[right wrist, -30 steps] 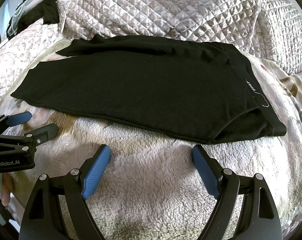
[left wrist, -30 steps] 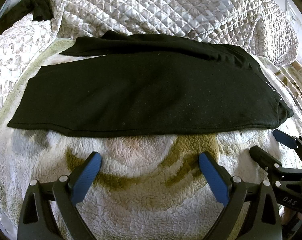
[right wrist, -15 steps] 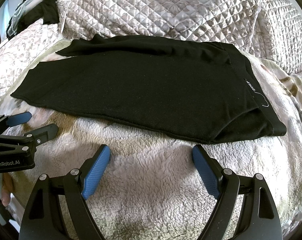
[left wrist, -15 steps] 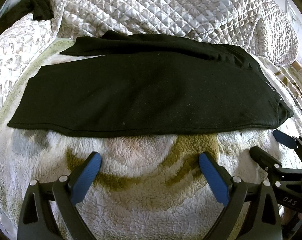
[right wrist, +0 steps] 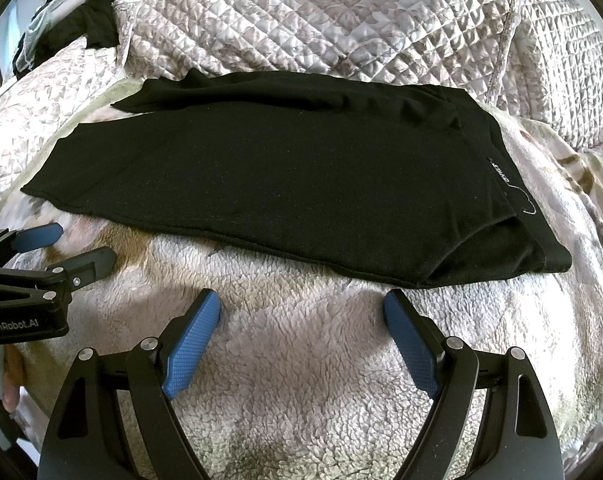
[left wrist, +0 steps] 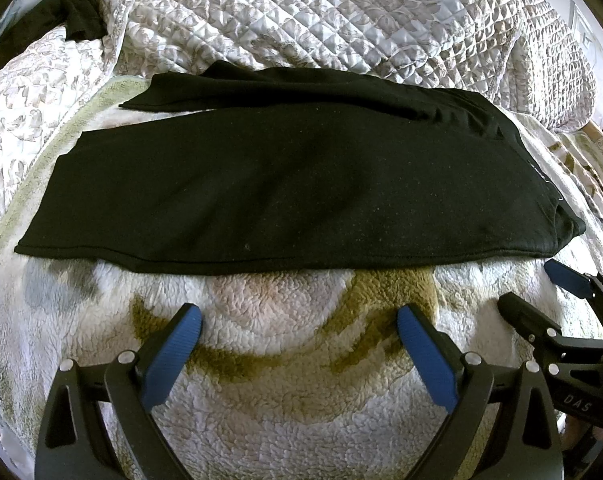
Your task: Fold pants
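Black pants (left wrist: 293, 184) (right wrist: 285, 184) lie flat on a fleece blanket, one leg folded over the other, cuffs at the left and waistband (right wrist: 517, 200) at the right. My left gripper (left wrist: 299, 320) is open, hovering over the blanket just short of the pants' near edge. My right gripper (right wrist: 301, 308) is open too, near the same edge toward the waistband end. Each gripper shows in the other's view, the right gripper (left wrist: 541, 292) at the right and the left gripper (right wrist: 73, 244) at the left. Neither touches the pants.
The fleece blanket (left wrist: 293, 400) (right wrist: 309, 380) covers the near bed. A quilted bedspread (left wrist: 341, 20) (right wrist: 321, 20) is heaped behind the pants. Dark clothing (left wrist: 77, 12) (right wrist: 97, 24) lies at the far left corner.
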Demonstrator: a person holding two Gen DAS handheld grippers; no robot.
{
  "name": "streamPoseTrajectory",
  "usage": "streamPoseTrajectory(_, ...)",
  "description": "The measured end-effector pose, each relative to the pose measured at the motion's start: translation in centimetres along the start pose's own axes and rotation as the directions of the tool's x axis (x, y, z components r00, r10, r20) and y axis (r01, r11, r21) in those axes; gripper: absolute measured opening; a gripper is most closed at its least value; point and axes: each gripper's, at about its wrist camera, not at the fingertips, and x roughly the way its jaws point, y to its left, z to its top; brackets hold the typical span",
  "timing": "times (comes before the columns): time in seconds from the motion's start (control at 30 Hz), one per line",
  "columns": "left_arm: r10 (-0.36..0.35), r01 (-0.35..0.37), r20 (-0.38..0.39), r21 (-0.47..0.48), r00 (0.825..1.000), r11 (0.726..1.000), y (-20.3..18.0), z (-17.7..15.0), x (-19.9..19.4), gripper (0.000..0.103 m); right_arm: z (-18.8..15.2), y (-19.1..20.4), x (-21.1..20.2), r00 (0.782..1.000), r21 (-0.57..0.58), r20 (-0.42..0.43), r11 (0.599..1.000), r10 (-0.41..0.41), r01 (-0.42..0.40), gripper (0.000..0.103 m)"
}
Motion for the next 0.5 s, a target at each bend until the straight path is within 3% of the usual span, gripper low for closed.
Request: streamPoseTrajectory(0.5,0.0,0.0,0.001,0.001,1.0,1.0,0.02,-0.01,-0.01,0.1,0.03,0.06,-0.12,1.0,-0.001,0.004,1.0,-0.004,0.004,0.084)
